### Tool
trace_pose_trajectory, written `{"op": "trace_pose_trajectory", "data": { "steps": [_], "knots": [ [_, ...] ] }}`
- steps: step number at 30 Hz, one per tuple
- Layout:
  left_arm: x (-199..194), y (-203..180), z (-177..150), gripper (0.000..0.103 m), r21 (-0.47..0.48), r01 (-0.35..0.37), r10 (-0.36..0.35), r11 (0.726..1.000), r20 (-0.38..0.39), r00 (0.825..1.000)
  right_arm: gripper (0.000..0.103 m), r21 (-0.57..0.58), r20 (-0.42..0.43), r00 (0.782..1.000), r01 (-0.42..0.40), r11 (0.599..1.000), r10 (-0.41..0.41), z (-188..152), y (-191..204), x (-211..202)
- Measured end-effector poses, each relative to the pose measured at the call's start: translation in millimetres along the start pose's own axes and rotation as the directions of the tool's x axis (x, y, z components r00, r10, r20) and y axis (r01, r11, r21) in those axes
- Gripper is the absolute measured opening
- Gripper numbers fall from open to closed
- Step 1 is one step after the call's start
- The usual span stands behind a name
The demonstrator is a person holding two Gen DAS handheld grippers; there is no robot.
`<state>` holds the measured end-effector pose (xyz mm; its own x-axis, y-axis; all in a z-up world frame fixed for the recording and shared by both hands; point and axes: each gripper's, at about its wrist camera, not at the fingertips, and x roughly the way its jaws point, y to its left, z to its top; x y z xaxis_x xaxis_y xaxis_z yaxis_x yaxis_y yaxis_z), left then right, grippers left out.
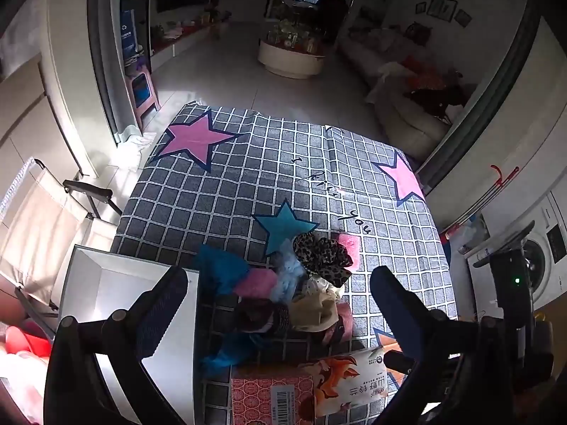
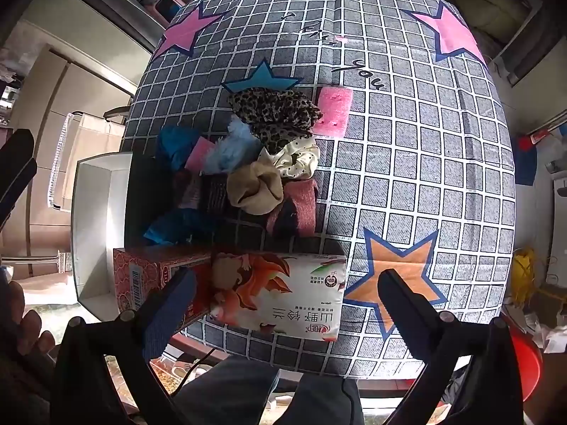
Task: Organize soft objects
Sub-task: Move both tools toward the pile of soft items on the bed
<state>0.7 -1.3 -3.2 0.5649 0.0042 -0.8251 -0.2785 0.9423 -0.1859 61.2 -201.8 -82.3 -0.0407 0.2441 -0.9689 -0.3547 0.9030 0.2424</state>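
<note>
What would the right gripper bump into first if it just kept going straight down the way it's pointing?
Most likely the white tissue pack, which sits between the right gripper's open fingers; depth is hard to judge.

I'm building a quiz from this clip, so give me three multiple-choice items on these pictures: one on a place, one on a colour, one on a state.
1. Where does the white box stand relative to the pile of soft things?
A. at its left
B. at its right
C. on top of it

2. What colour is the star printed just beyond the leopard-print piece?
A. orange
B. blue
C. green

3. How do the right gripper's jaws stand?
A. shut on the tissue pack
B. shut on nothing
C. open

Answers: 1 A, the box sits at the cloth's left edge; 2 B, a blue star borders the leopard print; 3 C, the fingers stand wide apart, holding nothing.
</note>
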Motion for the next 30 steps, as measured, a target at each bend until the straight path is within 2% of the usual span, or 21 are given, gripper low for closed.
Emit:
{"op": "trace_pose_trajectory", "data": {
  "steps": [4, 10, 14, 21, 25, 28, 30],
  "knots": [
    [12.5, 5.0, -8.0, 0.103, -0.018, -0.091, 0.090, 0.996, -0.044, 0.995, 0.103, -0.008, 0.000, 1.000, 0.006, 1.000, -0.006, 1.8, 2.5, -0.8],
    [13.6, 20.3, -2.4, 0.103, -0.053, -0.073, 0.069, 0.996, -0.073, 0.995, 0.103, 0.008, 0.013, 1.000, 0.019, 1.000, -0.020, 6.5, -1.5, -3.0],
    [20.1, 25.3, -2.3, 0.103, -0.069, -0.092, 0.084, 0.993, -0.109, 0.990, 0.103, 0.016, 0.018, 0.999, 0.027, 1.000, -0.027, 8.5, -1.1, -3.7],
    [26.1, 31.2, -0.5, 0.103, -0.065, -0.055, 0.046, 0.996, -0.139, 0.989, 0.103, 0.035, 0.036, 0.999, 0.023, 0.999, -0.024, 10.2, 4.9, -7.2],
    [26.5, 36.0, 2.8, 0.103, -0.078, -0.004, -0.010, 0.997, -0.167, 0.986, 0.103, 0.063, 0.056, 0.998, 0.022, 0.998, -0.026, 10.4, 7.2, -10.5],
    [29.5, 35.3, 5.2, 0.103, -0.032, 0.004, -0.009, 0.999, -0.159, 0.987, 0.103, 0.092, 0.065, 0.998, 0.018, 0.996, -0.025, 11.5, 7.2, -9.6],
    [31.5, 33.5, 5.4, 0.103, -0.018, 0.035, -0.037, 0.999, -0.165, 0.986, 0.103, 0.109, 0.068, 0.997, 0.016, 0.994, -0.024, 12.9, 6.6, -8.5]
  ]
}}
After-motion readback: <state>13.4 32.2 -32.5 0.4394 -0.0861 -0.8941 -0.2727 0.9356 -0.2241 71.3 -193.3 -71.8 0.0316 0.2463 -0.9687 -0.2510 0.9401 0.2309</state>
